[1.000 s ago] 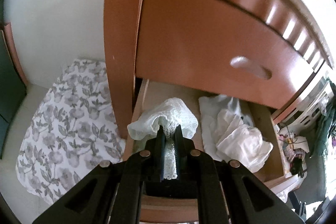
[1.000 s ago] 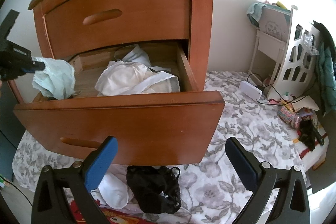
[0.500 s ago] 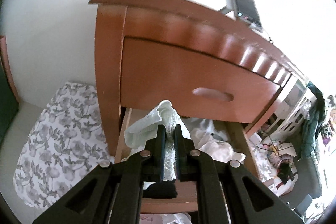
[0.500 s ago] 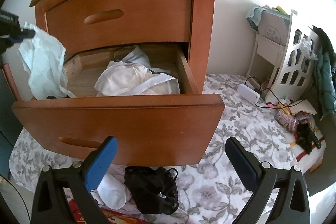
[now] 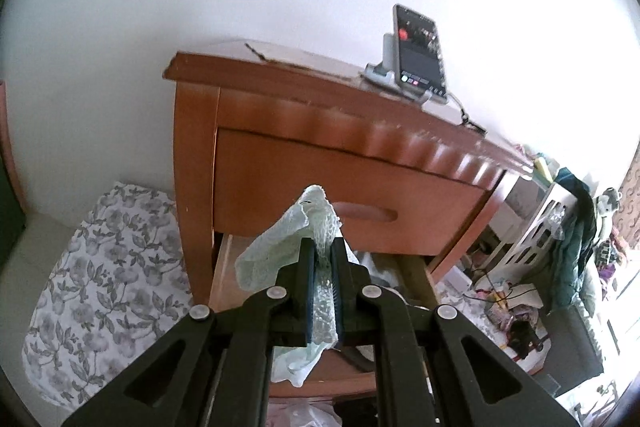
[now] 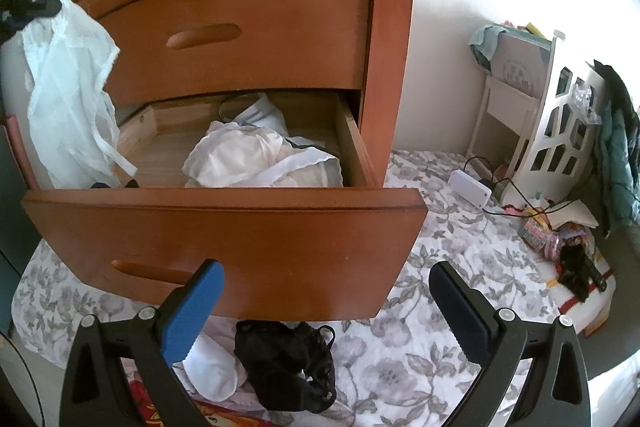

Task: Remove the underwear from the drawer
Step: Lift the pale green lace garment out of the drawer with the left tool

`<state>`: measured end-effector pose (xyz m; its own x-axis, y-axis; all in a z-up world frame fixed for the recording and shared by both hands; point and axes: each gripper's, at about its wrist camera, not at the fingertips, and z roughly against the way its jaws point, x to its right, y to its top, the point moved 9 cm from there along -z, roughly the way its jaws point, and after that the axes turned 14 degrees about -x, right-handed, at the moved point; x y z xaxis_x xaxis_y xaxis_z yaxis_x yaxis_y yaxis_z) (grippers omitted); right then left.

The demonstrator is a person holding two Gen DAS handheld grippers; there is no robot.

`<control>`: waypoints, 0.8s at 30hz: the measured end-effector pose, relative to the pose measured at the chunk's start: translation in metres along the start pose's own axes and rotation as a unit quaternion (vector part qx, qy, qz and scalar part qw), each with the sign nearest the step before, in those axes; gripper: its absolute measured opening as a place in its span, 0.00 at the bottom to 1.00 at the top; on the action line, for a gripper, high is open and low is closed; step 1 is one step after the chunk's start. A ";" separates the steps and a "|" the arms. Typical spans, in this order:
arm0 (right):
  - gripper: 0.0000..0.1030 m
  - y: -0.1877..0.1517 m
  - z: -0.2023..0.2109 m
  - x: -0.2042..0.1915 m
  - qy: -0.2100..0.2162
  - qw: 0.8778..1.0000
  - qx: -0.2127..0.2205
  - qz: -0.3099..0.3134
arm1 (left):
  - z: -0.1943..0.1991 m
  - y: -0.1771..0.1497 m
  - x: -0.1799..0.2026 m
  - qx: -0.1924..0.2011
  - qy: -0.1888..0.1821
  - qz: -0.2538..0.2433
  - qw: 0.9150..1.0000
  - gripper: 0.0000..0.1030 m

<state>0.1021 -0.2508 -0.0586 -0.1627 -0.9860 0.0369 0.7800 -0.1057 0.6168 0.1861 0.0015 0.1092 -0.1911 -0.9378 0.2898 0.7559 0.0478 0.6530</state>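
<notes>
My left gripper (image 5: 322, 247) is shut on pale green lace underwear (image 5: 276, 255), which bunches over the fingertips. In the right wrist view the left gripper (image 6: 36, 7) holds this underwear (image 6: 68, 87) so it hangs long over the left end of the open lower drawer (image 6: 224, 223) of the wooden nightstand (image 6: 392, 47). White underwear (image 6: 256, 159) lies piled inside the drawer. My right gripper (image 6: 324, 279) stands open in front of the drawer front, with nothing between its blue pads. Below the drawer, black underwear (image 6: 288, 363) and a white garment (image 6: 212, 367) lie on the floor.
A phone on a stand (image 5: 420, 55) sits on the nightstand top. A floral sheet (image 6: 460, 267) covers the floor. At the right are a white shelf unit (image 6: 560, 115), a white box with cables (image 6: 470, 189) and small clutter (image 6: 576, 267).
The left gripper has risen with the pale green underwear, drawing it up out of the drawer until it hangs over the drawer's left end. The right gripper has stayed put.
</notes>
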 end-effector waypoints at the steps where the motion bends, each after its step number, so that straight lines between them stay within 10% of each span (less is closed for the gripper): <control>1: 1.00 0.000 0.001 -0.001 -0.001 1.000 0.002 0.002 | 0.004 0.001 0.001 0.004 -0.002 -0.001 1.000 0.07; 24: 1.00 0.002 0.011 -0.009 -0.013 0.999 0.023 0.025 | 0.095 0.005 0.024 0.078 -0.055 0.000 0.995 0.07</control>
<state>0.0981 -0.2407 -0.0492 -0.1404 -0.9861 0.0891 0.7595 -0.0495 0.6486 0.1258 0.0119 0.1863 -0.2653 -0.8945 0.3599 0.6505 0.1095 0.7516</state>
